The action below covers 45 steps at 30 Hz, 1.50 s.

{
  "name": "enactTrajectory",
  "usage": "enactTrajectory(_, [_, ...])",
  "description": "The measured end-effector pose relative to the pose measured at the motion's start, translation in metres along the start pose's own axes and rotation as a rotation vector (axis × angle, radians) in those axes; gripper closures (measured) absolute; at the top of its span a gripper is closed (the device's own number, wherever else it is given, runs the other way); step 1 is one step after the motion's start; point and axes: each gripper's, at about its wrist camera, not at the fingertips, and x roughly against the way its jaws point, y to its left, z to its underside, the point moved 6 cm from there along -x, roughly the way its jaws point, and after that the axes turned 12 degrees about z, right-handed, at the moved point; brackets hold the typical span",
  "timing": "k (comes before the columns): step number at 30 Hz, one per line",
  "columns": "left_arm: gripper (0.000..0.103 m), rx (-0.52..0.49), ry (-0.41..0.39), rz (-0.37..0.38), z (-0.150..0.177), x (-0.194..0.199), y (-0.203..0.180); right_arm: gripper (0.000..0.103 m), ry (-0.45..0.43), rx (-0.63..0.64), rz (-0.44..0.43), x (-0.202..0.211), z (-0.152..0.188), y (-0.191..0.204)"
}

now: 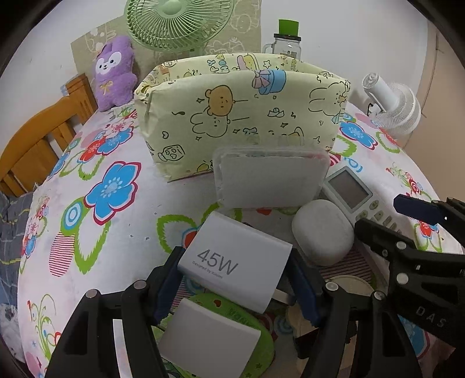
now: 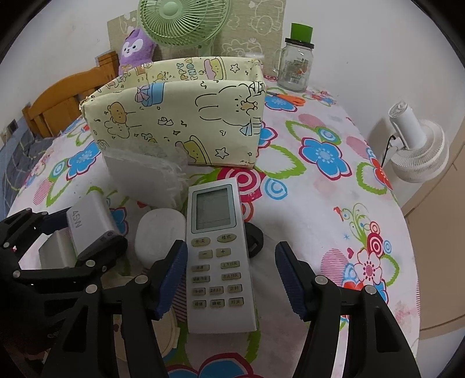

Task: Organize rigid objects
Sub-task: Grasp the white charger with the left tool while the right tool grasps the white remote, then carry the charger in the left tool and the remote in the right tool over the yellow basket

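Your left tool (image 1: 235, 279) has its blue pads clamped on either side of a white charger block (image 1: 237, 261) marked "45W", which sits tilted between them above the flowered worktop (image 1: 96, 232). A second white block (image 1: 209, 337) lies just below it, partly on a green coaster-like disc (image 1: 247, 317).

Your right tool (image 2: 229, 279) stands with its pads apart around a white remote control (image 2: 219, 256). The remote lies flat on the worktop, its screen end pointing away from you. The left pad (image 2: 171, 279) sits close against the remote's edge, while the right pad has a clear gap beside it, so nothing is gripped there.

Just left of the remote rests a rounded white case (image 2: 158, 232), touching or nearly touching it. Beyond them a pale rectangular pouch (image 2: 145, 180) leans at the foot of a cartoon-printed fabric box (image 2: 174, 116), which stands open-topped in the middle of the worktop. Behind the box you see a green fan (image 2: 183, 20), a purple plush toy (image 2: 136, 49) and a glass jar with a green lid (image 2: 295, 64); orange scissors (image 2: 290, 99) lie near the jar.
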Motion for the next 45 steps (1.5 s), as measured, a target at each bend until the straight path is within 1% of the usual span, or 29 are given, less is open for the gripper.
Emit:
enactTrajectory(4, [0.032,-0.018,-0.004,-0.015,0.002,0.001,-0.002,0.037,-0.007,0.035,0.035,0.004,0.003,0.002])
enactTrajectory(12, [0.032,-0.015,-0.002,-0.033,0.005,0.003,0.003,0.037,-0.013,0.059,0.072,0.002,0.001,0.007])
enactTrajectory(13, [0.032,-0.013,0.007,-0.04,0.006,0.0,0.004,0.037,-0.005,0.062,0.073,0.0,0.001,0.009])
enactTrajectory(16, [0.032,0.003,0.007,-0.013,0.006,-0.001,0.005,0.037,0.057,0.055,0.072,-0.013,0.007,0.009])
enactTrajectory(17, [0.032,0.0,0.008,-0.008,0.006,-0.001,0.004,0.037,0.053,0.028,0.055,-0.013,0.006,0.007])
enactTrajectory(18, [0.032,-0.004,0.007,-0.008,0.006,-0.001,0.003,0.046,0.057,0.026,0.042,-0.014,0.005,0.008])
enactTrajectory(19, [0.032,-0.009,0.009,-0.005,0.006,-0.001,0.001,0.052,0.056,0.028,0.022,-0.014,0.005,0.01])
enactTrajectory(21, [0.032,-0.004,0.006,-0.003,0.006,-0.001,0.0,0.053,0.046,0.031,0.033,-0.012,0.003,0.012])
enactTrajectory(24, [0.032,0.001,0.003,0.004,0.005,0.001,-0.001,0.054,0.04,0.008,0.018,-0.01,0.001,0.009])
enactTrajectory(28, [0.032,0.002,-0.014,0.005,0.001,0.007,-0.004,0.055,0.002,-0.001,0.039,0.001,-0.003,0.007])
enactTrajectory(32, [0.032,0.005,-0.029,-0.004,-0.003,0.014,-0.006,0.056,-0.026,-0.019,0.04,0.011,-0.008,0.003])
enactTrajectory(37, [0.032,0.006,-0.051,-0.006,-0.006,0.026,-0.013,0.056,-0.059,-0.024,0.013,0.025,-0.015,0.004])
enactTrajectory(40, [0.032,-0.003,-0.066,-0.025,-0.009,0.034,-0.016,0.056,-0.082,-0.017,-0.014,0.036,-0.018,0.008])
enactTrajectory(45, [0.032,0.005,-0.091,-0.042,-0.015,0.049,-0.016,0.056,-0.116,-0.026,-0.027,0.052,-0.023,0.008])
